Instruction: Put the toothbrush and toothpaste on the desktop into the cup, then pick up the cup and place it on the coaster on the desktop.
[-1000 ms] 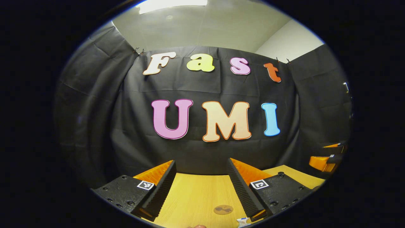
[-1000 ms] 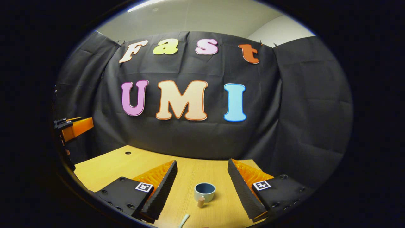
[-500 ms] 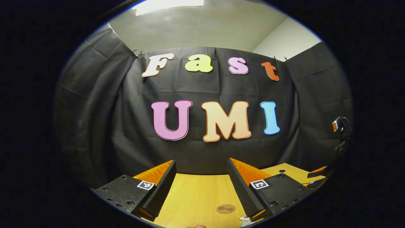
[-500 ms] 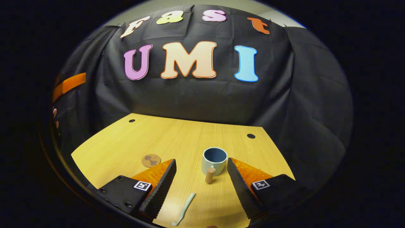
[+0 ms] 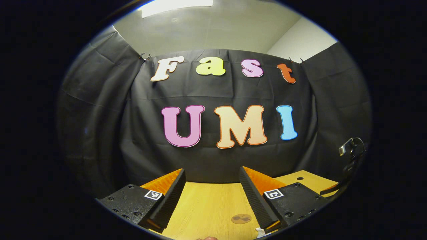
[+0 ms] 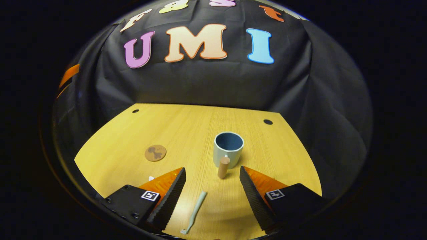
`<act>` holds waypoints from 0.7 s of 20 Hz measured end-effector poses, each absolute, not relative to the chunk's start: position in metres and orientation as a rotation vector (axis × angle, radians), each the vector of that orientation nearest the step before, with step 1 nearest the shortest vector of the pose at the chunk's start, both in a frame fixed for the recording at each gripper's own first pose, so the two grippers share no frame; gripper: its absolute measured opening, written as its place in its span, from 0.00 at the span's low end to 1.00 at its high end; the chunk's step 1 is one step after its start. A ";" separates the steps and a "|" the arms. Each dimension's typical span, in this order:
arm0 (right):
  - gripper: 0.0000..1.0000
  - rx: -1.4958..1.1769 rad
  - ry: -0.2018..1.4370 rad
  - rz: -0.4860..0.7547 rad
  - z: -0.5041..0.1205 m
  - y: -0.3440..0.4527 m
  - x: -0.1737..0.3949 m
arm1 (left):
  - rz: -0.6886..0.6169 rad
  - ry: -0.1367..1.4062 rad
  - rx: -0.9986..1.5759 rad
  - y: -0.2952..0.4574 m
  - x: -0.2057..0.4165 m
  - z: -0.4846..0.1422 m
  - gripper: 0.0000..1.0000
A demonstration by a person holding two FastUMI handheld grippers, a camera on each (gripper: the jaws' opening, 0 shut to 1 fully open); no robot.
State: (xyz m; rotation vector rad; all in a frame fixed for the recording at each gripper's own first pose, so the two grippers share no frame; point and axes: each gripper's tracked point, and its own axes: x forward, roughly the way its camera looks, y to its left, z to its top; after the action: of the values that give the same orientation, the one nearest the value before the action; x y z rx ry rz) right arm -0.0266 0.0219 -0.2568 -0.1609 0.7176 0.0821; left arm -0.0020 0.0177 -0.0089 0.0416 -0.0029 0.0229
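In the right gripper view a pale blue cup (image 6: 228, 151) with a dark inside stands upright on the wooden desktop (image 6: 186, 126), its wooden handle (image 6: 223, 166) turned toward me. My right gripper (image 6: 212, 170) hovers open above the desk, just short of the cup. A pale toothbrush (image 6: 195, 211) lies flat between its fingers, near the bottom edge. The round brown coaster (image 6: 155, 153) lies to the left of the cup. My left gripper (image 5: 211, 173) is open and low over the desk, with the coaster (image 5: 241, 219) between its fingers and a white corner of the toothpaste (image 5: 260, 232) by its right finger.
Two dark round holes (image 6: 268, 121) mark the desk's far corners. Black cloth closes the back and both sides. Part of the other gripper's rig (image 5: 350, 153) hangs at the far right of the left gripper view.
The right gripper view has tipped downward, so much more of the desk, the cup and the toothbrush shows. The left gripper has barely shifted.
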 end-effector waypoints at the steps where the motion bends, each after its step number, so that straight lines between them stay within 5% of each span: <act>1: 0.99 -0.166 0.750 0.079 -0.266 0.021 -0.030 | 0.026 0.001 0.041 0.019 -0.004 -0.011 0.94; 14: 1.00 -0.142 1.073 0.022 -0.348 0.013 -0.068 | 0.074 0.034 0.069 0.043 -0.014 -0.018 0.94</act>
State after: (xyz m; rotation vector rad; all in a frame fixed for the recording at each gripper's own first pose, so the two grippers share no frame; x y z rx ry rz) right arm -0.0677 0.0131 -0.3476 -0.1419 1.0726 0.0218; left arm -0.0137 0.0430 -0.0184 0.0690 0.0342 0.0741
